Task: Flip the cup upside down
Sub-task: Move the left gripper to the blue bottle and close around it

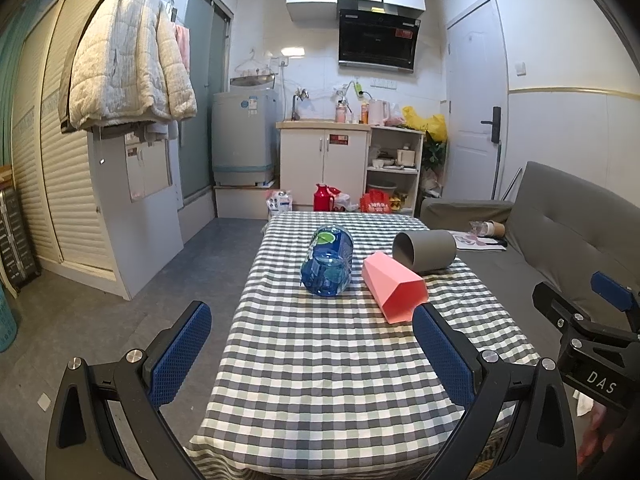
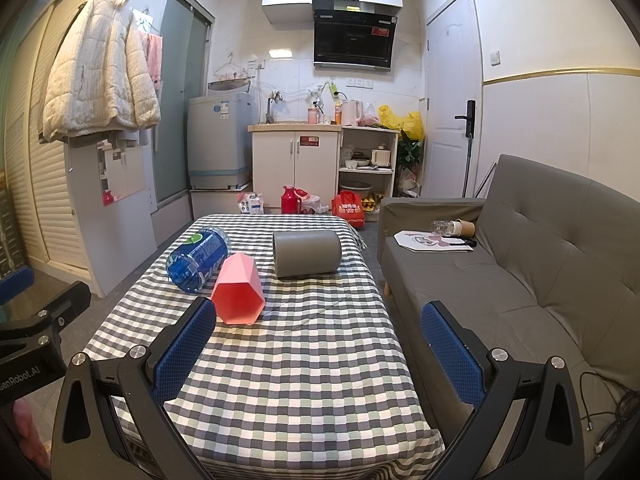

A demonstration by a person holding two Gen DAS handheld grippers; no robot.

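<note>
Three vessels lie on their sides on my checkered table point(image 1: 320, 360): one blue cup point(image 1: 329, 261), one pink faceted cup point(image 1: 394, 286) just beside it, and one grey cylinder cup point(image 1: 425, 251) behind the pink one, all showing empty mouths. I hold my left gripper point(image 1: 312, 354) and right gripper point(image 2: 316, 350) above the near edge, both with fingers spread wide and gripping nothing.

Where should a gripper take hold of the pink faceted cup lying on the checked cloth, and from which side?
Grip the pink cup across its middle, pads on two opposite flat facets, coming down from above. It lies on its side with the open mouth toward the cameras; the blue bottle crowds its left, so the open right gripper is likely better placed.
</note>
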